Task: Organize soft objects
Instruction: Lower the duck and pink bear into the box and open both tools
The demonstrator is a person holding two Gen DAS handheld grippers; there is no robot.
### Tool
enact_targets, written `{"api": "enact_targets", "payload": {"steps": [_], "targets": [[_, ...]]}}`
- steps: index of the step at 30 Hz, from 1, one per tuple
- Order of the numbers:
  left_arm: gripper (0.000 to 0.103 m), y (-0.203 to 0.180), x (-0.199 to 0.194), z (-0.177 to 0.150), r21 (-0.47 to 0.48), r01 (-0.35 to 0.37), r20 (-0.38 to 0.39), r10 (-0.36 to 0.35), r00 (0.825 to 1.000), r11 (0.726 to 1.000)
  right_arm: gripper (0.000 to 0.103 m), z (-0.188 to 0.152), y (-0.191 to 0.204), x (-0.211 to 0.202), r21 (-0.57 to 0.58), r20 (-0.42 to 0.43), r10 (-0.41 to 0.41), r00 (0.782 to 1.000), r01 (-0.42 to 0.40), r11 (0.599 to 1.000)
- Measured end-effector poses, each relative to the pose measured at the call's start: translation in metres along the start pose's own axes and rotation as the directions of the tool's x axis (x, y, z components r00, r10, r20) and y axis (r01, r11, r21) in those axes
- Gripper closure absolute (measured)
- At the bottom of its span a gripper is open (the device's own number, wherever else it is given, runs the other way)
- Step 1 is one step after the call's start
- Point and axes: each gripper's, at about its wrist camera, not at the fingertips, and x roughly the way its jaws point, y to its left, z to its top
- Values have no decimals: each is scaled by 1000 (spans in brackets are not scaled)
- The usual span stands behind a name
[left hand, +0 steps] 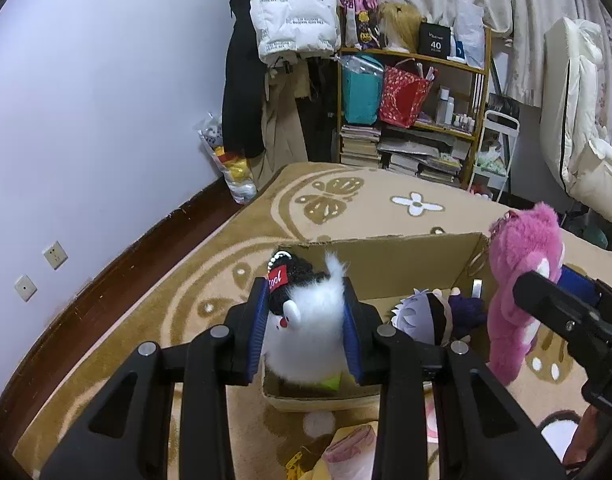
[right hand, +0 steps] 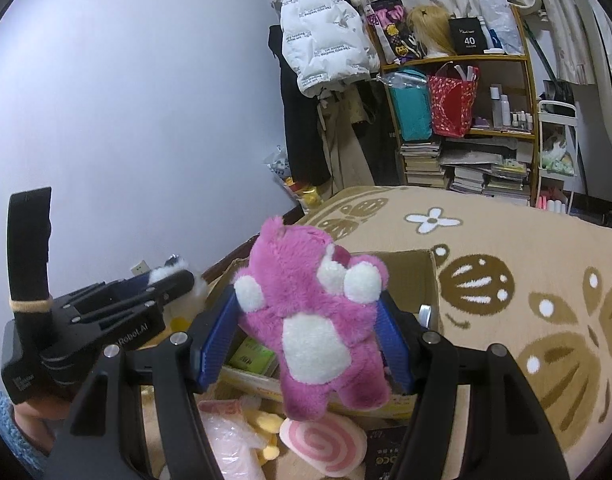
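Beige carpet with brown floral patterning is covering the floor, and an open cardboard box is sitting on it. Left gripper is pinching a white fluffy plush between its blue pads, holding it above the near-left corner of the box; a red "cool" tag and black knitted cap are showing on the plush. Right gripper is pinching a pink plush bear at the torso, upright and facing the camera, over the box edge.

Left wrist view is showing a small doll with pale hair and dark clothing lying inside the box; the bear is hanging at the box's right side. Right wrist view is showing instead a green packet in the box, a pink spiral cushion and yellow soft items lying just in front of it.

Behind, a wooden shelf is carrying bags, books and bottles, beside a white puffer jacket.
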Motion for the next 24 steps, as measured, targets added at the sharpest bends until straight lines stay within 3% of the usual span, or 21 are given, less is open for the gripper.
{"api": "enact_targets", "payload": {"steps": [16,24], "targets": [[70,-14,12,-2,18,17,4,-17,1000,1000,33,11,-17,5,30,33,7,999,-8,1000],[67,-8,19,-3,-1,-30,-30,30,999,1000,30,6,-35,15,76,9,-8,1000,8,997]]}}
